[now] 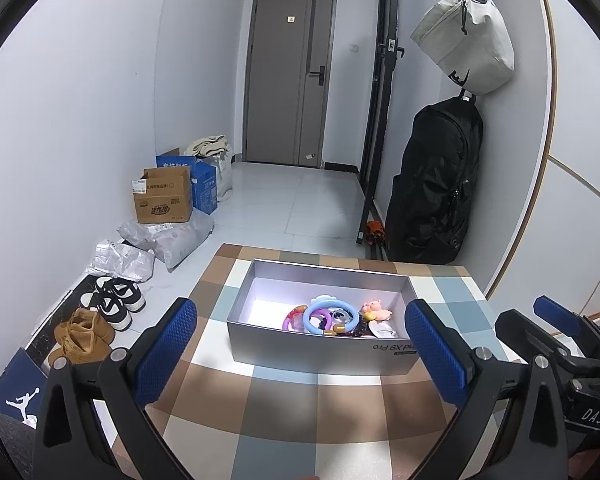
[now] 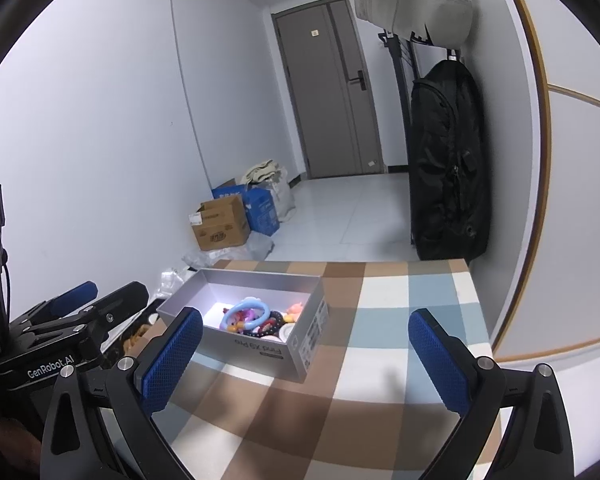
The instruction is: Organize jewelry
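Observation:
A grey open box [image 1: 260,344] sits on the checkered table [image 1: 284,412]; it also shows in the right wrist view [image 2: 260,354]. Inside lie a light blue ring [image 1: 314,314], a purple ring [image 1: 287,323], a pink figure [image 1: 374,310], dark beads and a white piece. The same heap shows in the right wrist view, with the blue ring [image 2: 247,314] on top. My left gripper [image 1: 300,354] is open and empty, just in front of the box. My right gripper [image 2: 306,360] is open and empty, to the right of the box, above the table.
The table's far edge drops to a tiled floor. On the floor at the left are shoes [image 1: 100,320], plastic bags [image 1: 168,236] and cardboard boxes [image 1: 162,196]. A black backpack [image 1: 436,184] and a pale bag [image 1: 468,36] hang at the right wall.

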`<state>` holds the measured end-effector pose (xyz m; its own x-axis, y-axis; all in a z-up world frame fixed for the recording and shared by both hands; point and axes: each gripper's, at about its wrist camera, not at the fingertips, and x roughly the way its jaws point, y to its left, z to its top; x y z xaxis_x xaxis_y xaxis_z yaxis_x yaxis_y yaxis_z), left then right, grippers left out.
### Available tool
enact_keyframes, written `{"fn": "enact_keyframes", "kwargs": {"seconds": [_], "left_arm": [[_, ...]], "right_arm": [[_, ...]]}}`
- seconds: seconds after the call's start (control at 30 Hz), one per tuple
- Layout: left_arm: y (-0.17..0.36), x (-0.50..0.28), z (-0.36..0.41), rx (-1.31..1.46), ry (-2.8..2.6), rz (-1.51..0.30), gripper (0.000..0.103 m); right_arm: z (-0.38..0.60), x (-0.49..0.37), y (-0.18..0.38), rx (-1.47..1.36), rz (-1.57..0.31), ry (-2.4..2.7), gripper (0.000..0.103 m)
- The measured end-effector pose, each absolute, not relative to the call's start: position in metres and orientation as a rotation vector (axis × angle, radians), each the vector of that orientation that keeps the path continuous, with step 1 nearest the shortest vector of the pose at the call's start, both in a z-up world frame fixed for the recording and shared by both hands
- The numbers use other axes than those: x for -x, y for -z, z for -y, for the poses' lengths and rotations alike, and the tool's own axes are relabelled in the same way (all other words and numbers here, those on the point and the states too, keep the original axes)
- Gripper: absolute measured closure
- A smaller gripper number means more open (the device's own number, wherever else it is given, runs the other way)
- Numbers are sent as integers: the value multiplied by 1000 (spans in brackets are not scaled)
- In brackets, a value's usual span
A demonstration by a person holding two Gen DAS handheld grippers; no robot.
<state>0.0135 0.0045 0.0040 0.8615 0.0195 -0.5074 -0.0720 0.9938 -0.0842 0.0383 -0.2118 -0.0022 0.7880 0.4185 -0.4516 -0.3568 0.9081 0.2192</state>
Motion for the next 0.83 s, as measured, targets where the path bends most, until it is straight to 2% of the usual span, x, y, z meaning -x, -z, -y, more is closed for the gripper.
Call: {"fn": "enact_keyframes", "kwargs": {"seconds": [0.83], "left_arm": [[-5, -16, -4, 114, -30, -536, 2]], "right_arm": [[210, -42, 11, -134, -569, -422, 0]]}}
